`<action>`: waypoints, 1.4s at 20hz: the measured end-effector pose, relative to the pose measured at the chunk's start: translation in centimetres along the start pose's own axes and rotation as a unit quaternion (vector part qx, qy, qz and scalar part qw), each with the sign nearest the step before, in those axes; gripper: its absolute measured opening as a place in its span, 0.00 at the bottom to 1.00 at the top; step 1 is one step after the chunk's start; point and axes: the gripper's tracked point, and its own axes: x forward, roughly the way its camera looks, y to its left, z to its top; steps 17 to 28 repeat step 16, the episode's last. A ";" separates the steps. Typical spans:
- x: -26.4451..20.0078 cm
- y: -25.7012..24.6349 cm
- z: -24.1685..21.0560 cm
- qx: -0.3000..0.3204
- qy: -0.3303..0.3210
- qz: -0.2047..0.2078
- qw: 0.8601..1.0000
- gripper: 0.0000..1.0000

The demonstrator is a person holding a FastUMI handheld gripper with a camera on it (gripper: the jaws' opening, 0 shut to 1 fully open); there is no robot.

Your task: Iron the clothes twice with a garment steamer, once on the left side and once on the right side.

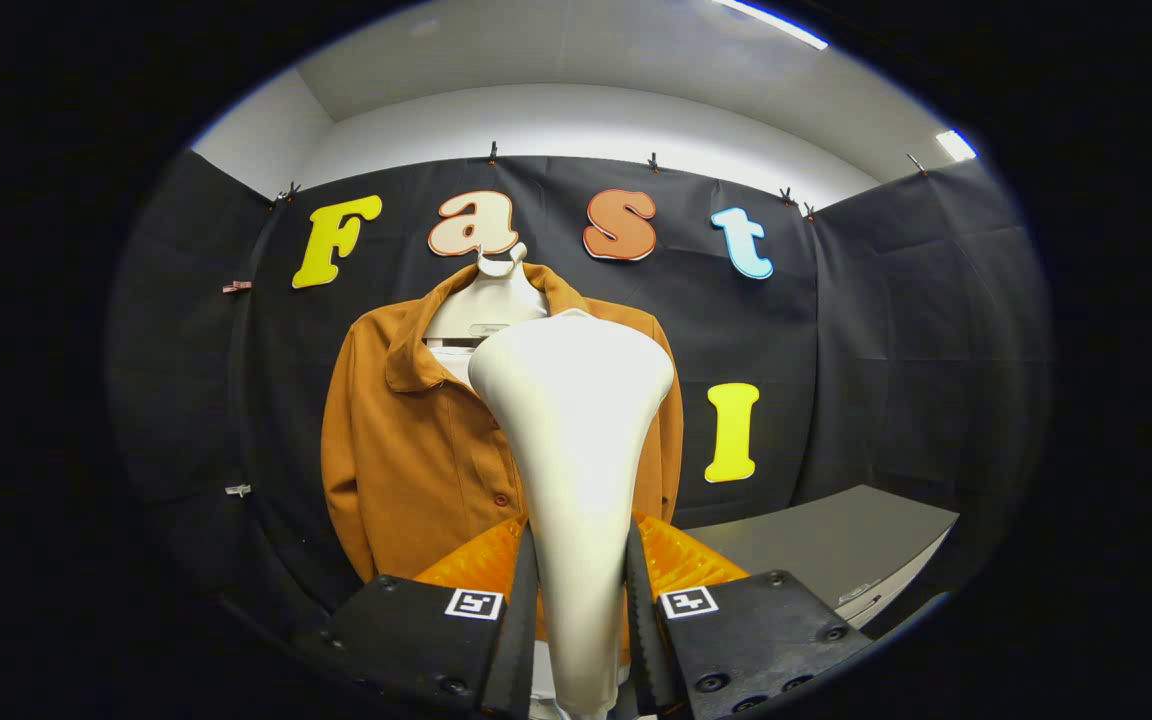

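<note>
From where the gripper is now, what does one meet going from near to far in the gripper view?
Gripper, shut on the steamer → orange jacket on its hanger → black wall.

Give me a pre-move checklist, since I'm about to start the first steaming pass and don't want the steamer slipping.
1. Grip: both fingers of the gripper press on the garment steamer handle: ok.
2. Steamer head points up toward the jacket: ok.
3. Jacket hangs open-fronted on its hanger against the booth wall: ok.
4. Head touching the fabric: cannot tell.
5. Steam coming out: cannot tell.
6. Grey table sits off to the side of the jacket, out of the path: ok.
</note>
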 end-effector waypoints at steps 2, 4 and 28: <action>0.0 -0.1 0.0 0.000 0.000 0.000 1.000 0.43; 0.1 0.1 0.0 0.000 0.001 0.002 1.000 0.42; 0.4 0.5 0.1 -0.005 -0.001 0.004 1.000 0.42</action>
